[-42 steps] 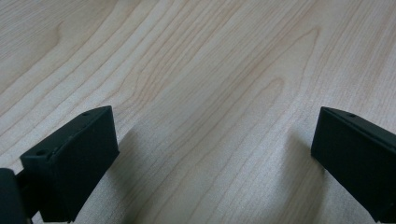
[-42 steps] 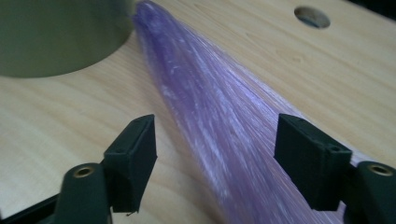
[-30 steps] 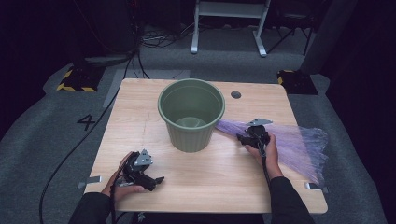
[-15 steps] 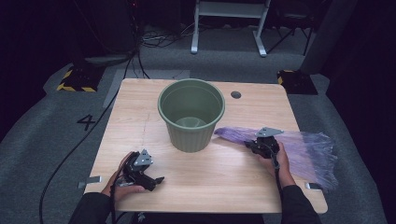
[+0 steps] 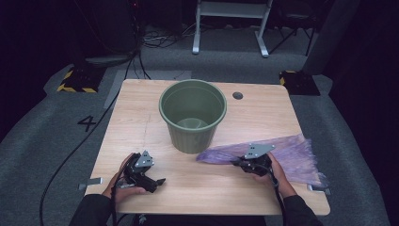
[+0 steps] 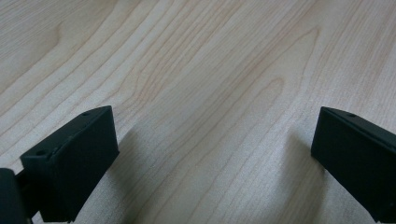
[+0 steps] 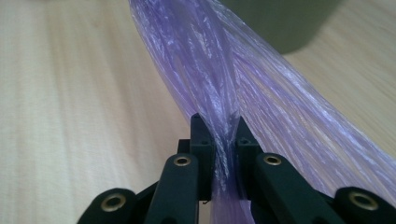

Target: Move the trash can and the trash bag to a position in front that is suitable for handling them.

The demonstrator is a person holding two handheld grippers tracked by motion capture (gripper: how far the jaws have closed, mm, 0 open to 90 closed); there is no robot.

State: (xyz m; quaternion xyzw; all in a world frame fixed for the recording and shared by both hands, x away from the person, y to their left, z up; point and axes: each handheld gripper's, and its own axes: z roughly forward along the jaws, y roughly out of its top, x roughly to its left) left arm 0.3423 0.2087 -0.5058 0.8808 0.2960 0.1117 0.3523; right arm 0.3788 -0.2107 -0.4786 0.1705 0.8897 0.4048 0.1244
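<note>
The right tongs (image 5: 237, 162) are clamping a purple plastic bag (image 5: 287, 155), with both jaws pressing a gathered fold of the film between them. In the right gripper view, the bag (image 7: 224, 79) is running up from the jaws (image 7: 223, 154) in a pleated, stretched band toward the green bucket (image 7: 280, 23). The jaws have just been closing, and the film is sitting pinched between them.

In the high view, the bag is lying flat on the right half of the wooden worktop (image 5: 141, 122). Its narrow end is pointing toward the base of the bucket (image 5: 193, 115), and its wide end is reaching the right edge of the worktop. The right hand (image 5: 275, 172) is gripping the tool from the near side, just beside the bag.

The bucket is standing upright near the middle of the worktop, mouth open to the top. The narrow end of the bag is lying just beside the bucket wall; contact cannot be confirmed.

The left tongs (image 5: 157, 181) are standing wide apart and holding nothing. In the left gripper view, bare wood grain (image 6: 210, 93) is showing between the two jaws. The left hand (image 5: 124, 181) is resting on the near left part of the worktop, well apart from the bag.
</note>
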